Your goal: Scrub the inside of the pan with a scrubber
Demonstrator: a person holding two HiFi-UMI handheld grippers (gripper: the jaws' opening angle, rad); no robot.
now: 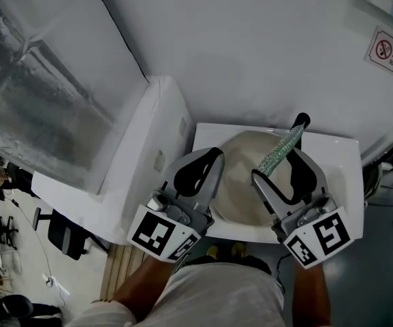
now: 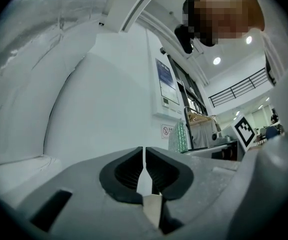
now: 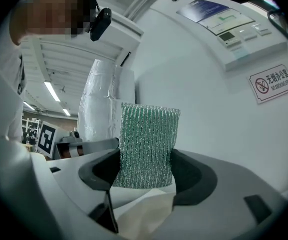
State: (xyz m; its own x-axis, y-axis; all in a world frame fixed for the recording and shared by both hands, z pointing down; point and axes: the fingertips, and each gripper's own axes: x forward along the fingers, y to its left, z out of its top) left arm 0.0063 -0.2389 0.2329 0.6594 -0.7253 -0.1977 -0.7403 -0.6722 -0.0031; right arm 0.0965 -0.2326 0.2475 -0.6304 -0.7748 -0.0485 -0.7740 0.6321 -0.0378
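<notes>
The right gripper (image 3: 144,176) clamps the green scrubber (image 3: 146,144) upright between its jaws. The left gripper (image 2: 144,166) is all but closed on nothing. The pan (image 1: 240,182) lies below both jaws, seemingly untouched. Next, lower the scrubber into it.

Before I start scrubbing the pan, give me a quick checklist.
1. Scrubber clamped in right gripper: ok.
2. Pan in white basin, inside facing up: ok.
3. Left gripper steadying pan handle: not ok, shut and empty.
4. Scrubber on pan: not ok, raised clear.
5. Residue inside pan: cannot tell.
</notes>
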